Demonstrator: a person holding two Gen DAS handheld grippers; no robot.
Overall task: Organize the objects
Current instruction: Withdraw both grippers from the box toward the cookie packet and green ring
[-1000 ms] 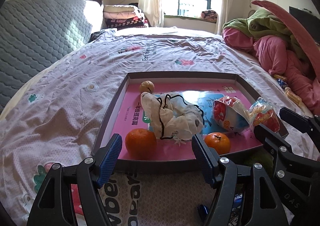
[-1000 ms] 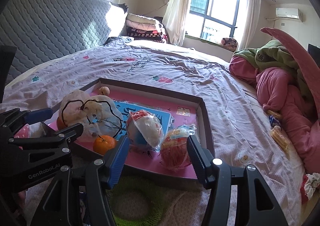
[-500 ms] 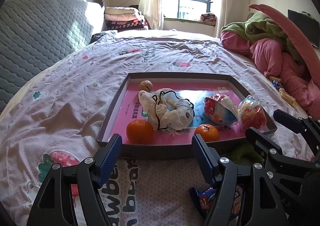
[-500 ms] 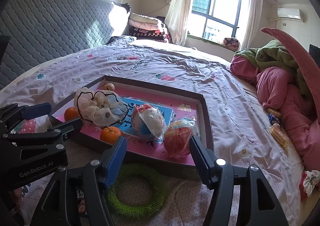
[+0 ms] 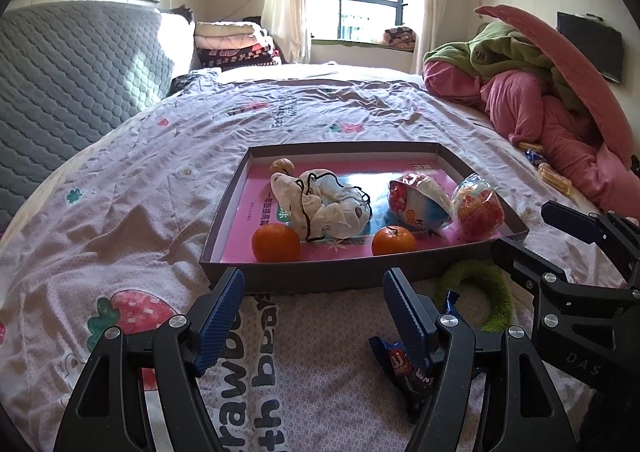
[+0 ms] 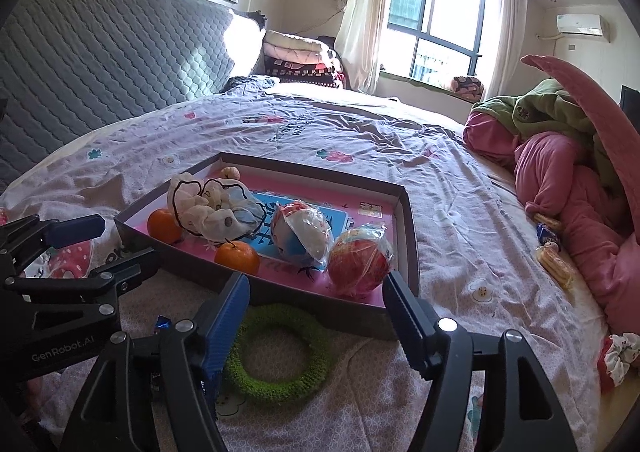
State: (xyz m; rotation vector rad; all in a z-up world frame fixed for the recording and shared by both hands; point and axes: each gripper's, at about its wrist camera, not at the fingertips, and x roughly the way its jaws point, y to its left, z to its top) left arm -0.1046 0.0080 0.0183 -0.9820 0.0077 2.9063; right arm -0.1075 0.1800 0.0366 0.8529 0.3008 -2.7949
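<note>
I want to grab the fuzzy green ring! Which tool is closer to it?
Right. The right tool hangs open just above the green ring, which lies between its fingers. The left tool is open too, but off to the ring's left, nearer the blue wrapper.

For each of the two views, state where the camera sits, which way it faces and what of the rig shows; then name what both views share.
Left wrist: on the left tool, facing the tray across the bed; right tool at right.
Right wrist: on the right tool, above the green ring; left tool at left.
Shared: tray, ring, oranges.
</note>
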